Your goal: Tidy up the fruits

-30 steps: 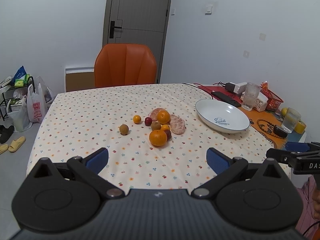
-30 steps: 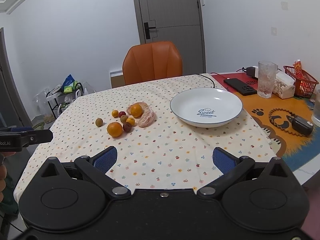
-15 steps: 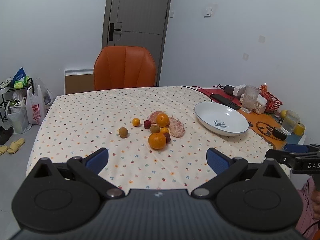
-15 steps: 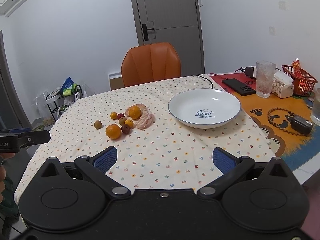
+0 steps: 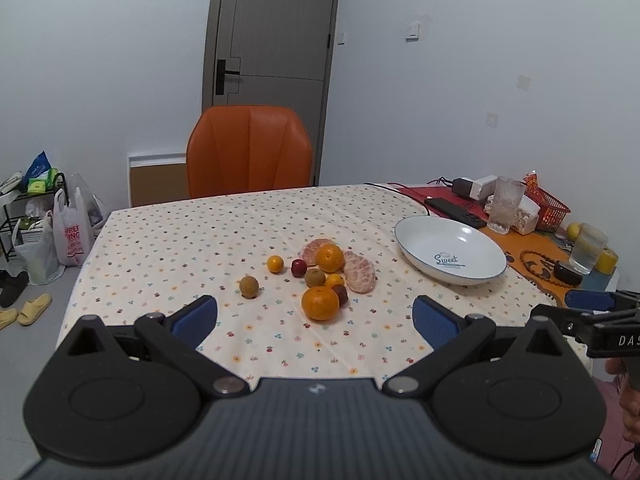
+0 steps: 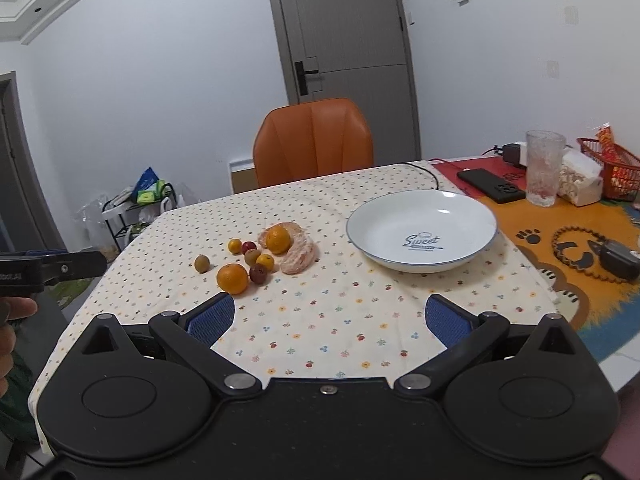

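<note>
Several fruits lie grouped mid-table: a large orange (image 5: pixel 320 303) (image 6: pixel 232 278), a second orange (image 5: pixel 330 257) (image 6: pixel 278 239) on peeled segments (image 5: pixel 360 271) (image 6: pixel 298 258), small orange, red and brown fruits, and a lone brown fruit (image 5: pixel 249 286) (image 6: pixel 202 263). An empty white "Sweet" plate (image 5: pixel 424 232) (image 6: pixel 384 216) stands to their right. My left gripper (image 5: pixel 315 322) is open and empty, near the table's front edge, short of the fruits. My right gripper (image 6: pixel 330 318) is open and empty over the front of the table.
An orange chair (image 5: pixel 249 151) stands at the far side. At the right are a phone (image 6: pixel 491 185), a glass (image 6: pixel 543 168), a red basket (image 6: pixel 612 168) and an orange mat (image 6: pixel 560 220). Bags and a rack (image 5: pixel 36 216) stand on the floor at left.
Both views have shifted a little: the fruits and plate sit slightly lower and nearer in the left wrist view. Both grippers stay open and empty.
</note>
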### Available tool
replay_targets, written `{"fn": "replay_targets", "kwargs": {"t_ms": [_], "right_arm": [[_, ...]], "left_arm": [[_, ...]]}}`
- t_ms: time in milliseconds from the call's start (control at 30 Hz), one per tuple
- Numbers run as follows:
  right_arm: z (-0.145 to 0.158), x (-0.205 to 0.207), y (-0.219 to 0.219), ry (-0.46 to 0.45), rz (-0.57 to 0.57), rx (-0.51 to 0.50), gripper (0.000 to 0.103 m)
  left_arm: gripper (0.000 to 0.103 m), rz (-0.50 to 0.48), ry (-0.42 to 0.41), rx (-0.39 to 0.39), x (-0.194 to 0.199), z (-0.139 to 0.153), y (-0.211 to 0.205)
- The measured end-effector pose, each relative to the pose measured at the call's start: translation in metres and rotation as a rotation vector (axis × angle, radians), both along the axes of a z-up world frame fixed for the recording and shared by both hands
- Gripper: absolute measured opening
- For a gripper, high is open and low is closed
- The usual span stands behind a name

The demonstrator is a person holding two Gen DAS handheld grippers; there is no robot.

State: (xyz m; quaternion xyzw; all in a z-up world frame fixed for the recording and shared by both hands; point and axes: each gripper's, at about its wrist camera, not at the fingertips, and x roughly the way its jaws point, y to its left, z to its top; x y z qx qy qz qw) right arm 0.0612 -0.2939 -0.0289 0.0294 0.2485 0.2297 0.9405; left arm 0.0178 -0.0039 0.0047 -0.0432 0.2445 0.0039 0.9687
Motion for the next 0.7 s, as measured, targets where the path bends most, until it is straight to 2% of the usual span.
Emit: {"fn": "replay_targets", "kwargs": {"t_ms": [233,700], "right_arm": [[-0.008,0.013,0.005,-0.003,-0.001,-0.003,0.103],[-0.029,0.048,0.017,0.060,0.046,0.061,0.103]], "left_arm": [[0.103,0.000,0.021,-0.018,0.017,-0.014,0.006],[0.100,0.011,0.022,-0.033,0.049,-0.032,0.018]]}}
